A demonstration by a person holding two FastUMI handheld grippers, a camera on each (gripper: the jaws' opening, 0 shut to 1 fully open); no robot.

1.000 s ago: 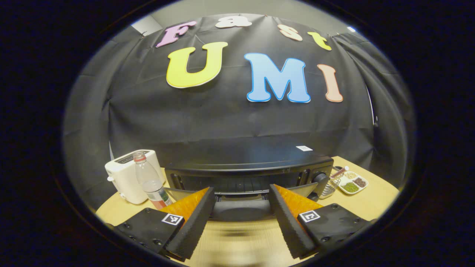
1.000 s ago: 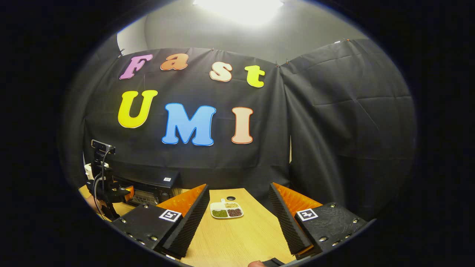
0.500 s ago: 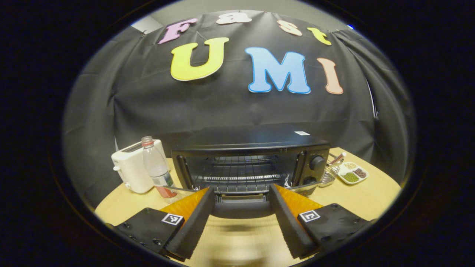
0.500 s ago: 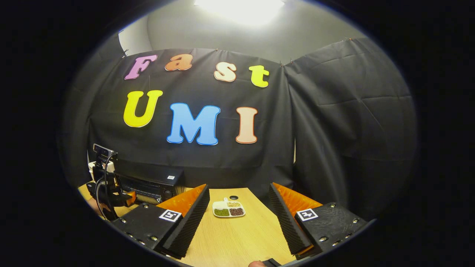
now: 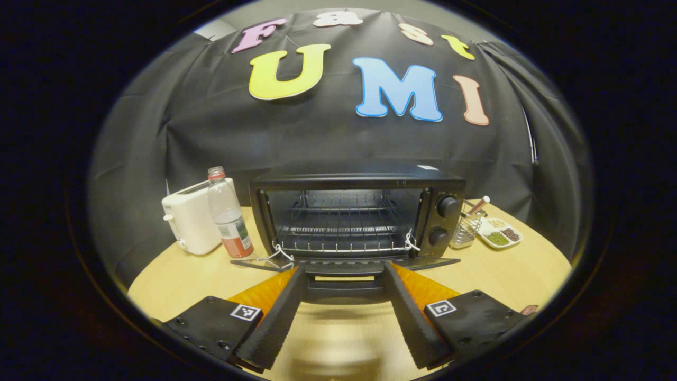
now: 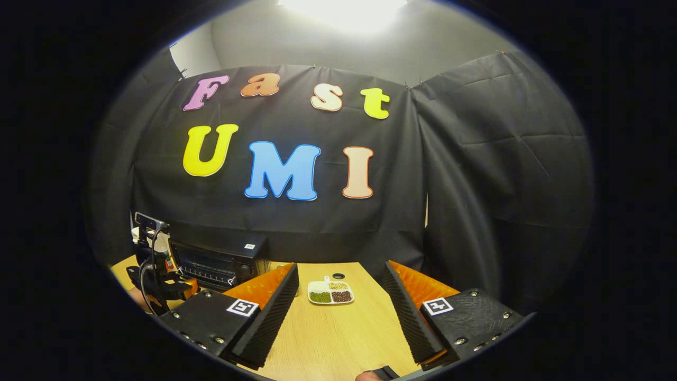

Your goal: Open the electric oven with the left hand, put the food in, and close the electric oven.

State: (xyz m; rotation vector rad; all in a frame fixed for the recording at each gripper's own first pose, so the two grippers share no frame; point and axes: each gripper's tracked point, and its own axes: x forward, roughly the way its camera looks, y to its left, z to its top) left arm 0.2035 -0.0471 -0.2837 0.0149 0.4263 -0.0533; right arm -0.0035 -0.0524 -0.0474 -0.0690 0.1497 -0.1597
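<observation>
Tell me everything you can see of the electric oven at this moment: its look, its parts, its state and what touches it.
The electric oven is a black box, metal by its look, standing upright on the wooden table before the black cloth. Its door is folded down and lies about flat. Inside, a wire rack crosses the empty cavity. Two round knobs sit one above the other on its right panel. The door handle lies between the fingers of the left tool, which is open. A bottle stands close beside it.
</observation>
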